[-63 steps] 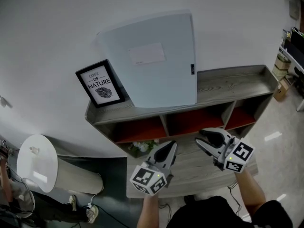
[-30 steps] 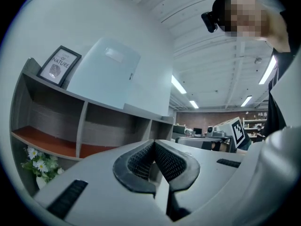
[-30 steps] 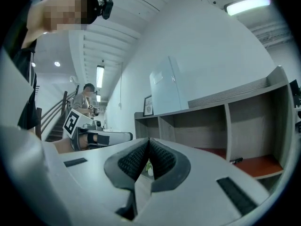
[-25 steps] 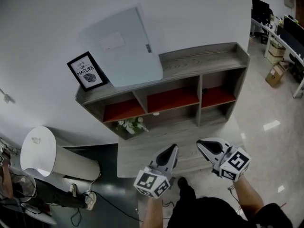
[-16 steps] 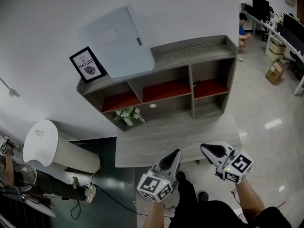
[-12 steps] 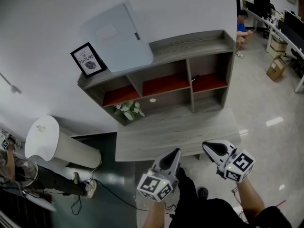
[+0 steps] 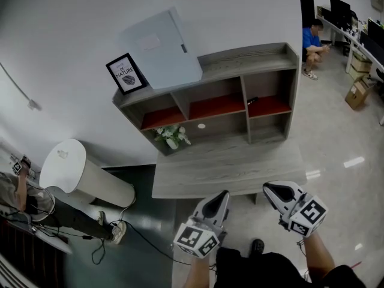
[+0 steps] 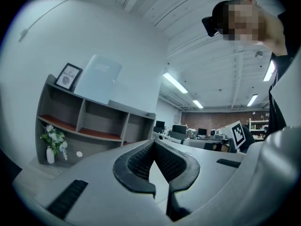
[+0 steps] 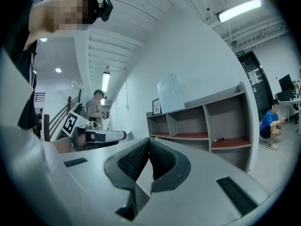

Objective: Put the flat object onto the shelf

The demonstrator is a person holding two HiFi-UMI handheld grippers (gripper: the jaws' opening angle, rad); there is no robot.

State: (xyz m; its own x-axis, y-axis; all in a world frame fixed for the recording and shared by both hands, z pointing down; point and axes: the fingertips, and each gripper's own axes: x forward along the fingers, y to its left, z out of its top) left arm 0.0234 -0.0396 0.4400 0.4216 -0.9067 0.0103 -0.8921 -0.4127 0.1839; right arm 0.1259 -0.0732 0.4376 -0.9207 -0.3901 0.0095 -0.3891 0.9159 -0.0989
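Note:
The flat object, a pale blue board [image 7: 162, 50], stands on top of the grey shelf [image 7: 258, 57] and leans against the white wall. It also shows as the board [image 8: 98, 79] in the left gripper view and the board [image 9: 170, 93] in the right gripper view. My left gripper [image 7: 221, 195] and right gripper [image 7: 270, 189] hang side by side well back from the shelf, beyond the low table's near edge. Both point level toward the shelf. The left gripper [image 8: 153, 143] and the right gripper [image 9: 149, 140] are shut with nothing between the jaws.
A framed print [image 7: 125, 74] stands left of the board. A vase of flowers [image 7: 171, 137] sits in a lower compartment, a small dark item [image 7: 253, 100] in the right one. A low grey table [image 7: 228, 167] fronts the shelf. A white cylinder [image 7: 72, 173] lies left; a person [image 7: 312, 41] crouches right.
Both grippers and the head camera have drawn back from the shelf, past the low table's near edge. The board stays leaning on the shelf top. Both jaws stay shut.

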